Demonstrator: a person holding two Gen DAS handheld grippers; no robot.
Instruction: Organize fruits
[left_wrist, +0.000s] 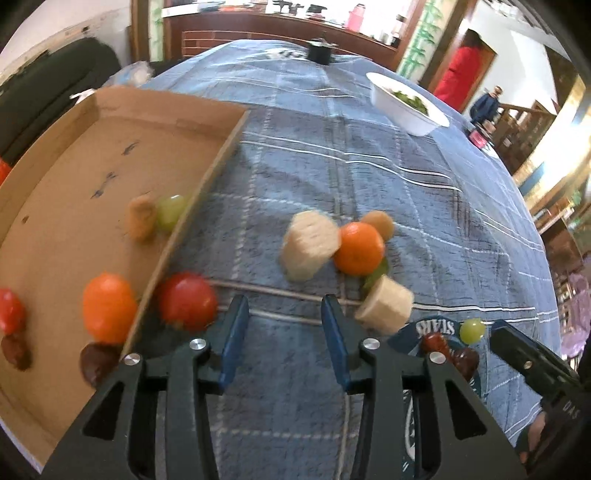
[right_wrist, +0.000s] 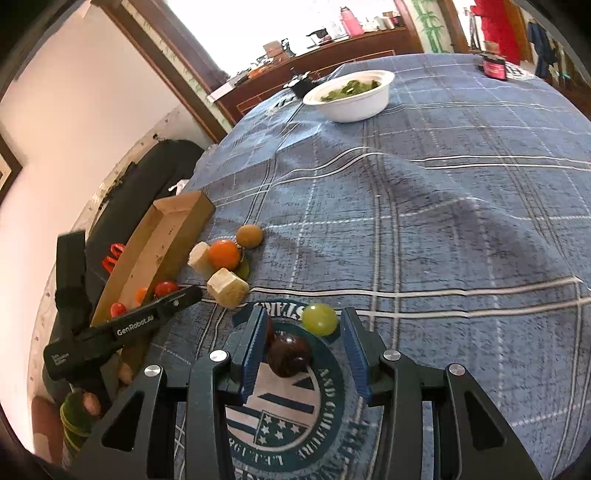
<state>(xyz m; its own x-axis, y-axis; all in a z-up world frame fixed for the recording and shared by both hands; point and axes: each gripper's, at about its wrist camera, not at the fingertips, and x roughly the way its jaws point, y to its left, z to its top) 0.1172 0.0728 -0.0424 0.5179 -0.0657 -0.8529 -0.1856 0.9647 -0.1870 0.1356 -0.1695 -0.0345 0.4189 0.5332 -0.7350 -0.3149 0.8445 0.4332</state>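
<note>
Left tool open and empty; right tool open around a dark fruit. Several fruits sit in the cardboard tray; more remain on the tabletop.

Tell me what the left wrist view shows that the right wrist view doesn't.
Only the left wrist view shows the cardboard tray's floor, where a green grape, a tan piece and an orange fruit lie. Only the right wrist view shows a dark brown fruit between the open right gripper's fingers, not yet pinched. Both show the white bowl, the orange with pale chunks beside it, and a loose grape on the blue cloth.
</note>
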